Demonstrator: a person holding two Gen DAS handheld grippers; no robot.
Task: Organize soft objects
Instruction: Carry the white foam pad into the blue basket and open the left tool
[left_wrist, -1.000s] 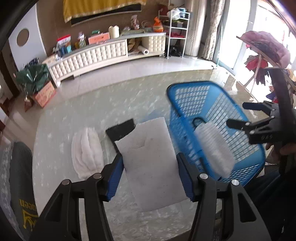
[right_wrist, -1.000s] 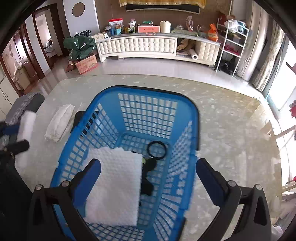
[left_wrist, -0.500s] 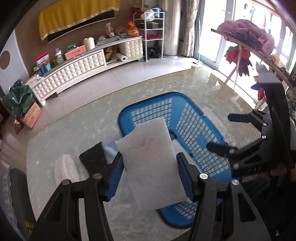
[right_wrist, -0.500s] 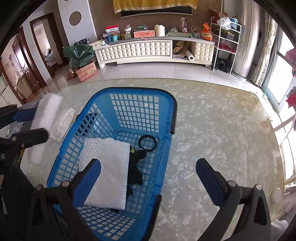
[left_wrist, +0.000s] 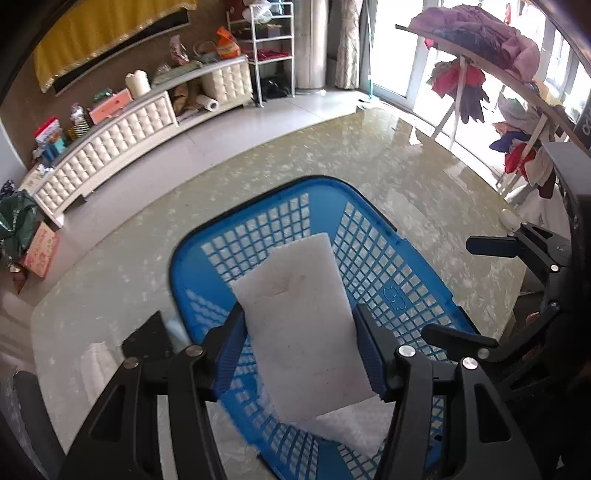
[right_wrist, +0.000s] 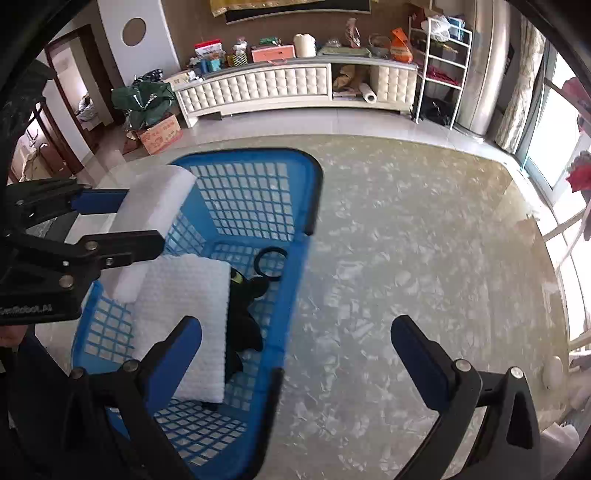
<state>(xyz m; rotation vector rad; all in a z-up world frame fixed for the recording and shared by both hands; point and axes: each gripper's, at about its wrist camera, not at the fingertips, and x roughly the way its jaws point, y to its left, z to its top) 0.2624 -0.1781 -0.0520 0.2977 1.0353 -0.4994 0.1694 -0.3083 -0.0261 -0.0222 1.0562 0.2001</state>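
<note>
My left gripper (left_wrist: 299, 332) is shut on a white foam pad (left_wrist: 303, 325) and holds it above the blue mesh basket (left_wrist: 373, 240). From the right wrist view the same pad (right_wrist: 147, 218) hangs over the basket's (right_wrist: 306, 206) left rim, held by the left gripper (right_wrist: 122, 221). Inside the basket lie a white textured pad (right_wrist: 188, 317), a black soft item (right_wrist: 243, 321) and a black ring (right_wrist: 270, 260). My right gripper (right_wrist: 295, 339) is open and empty, over the basket's right rim and the table.
A black cloth (left_wrist: 147, 338) and a white folded towel (left_wrist: 98, 354) lie on the glossy marble table (right_wrist: 424, 258) left of the basket. A clothes rack (left_wrist: 480, 74) stands at the right. A white cabinet (right_wrist: 266, 86) lines the far wall.
My left gripper has carried the white foam pad rightward from the table to above the basket. My right gripper has drawn back to the right, away from the basket's middle.
</note>
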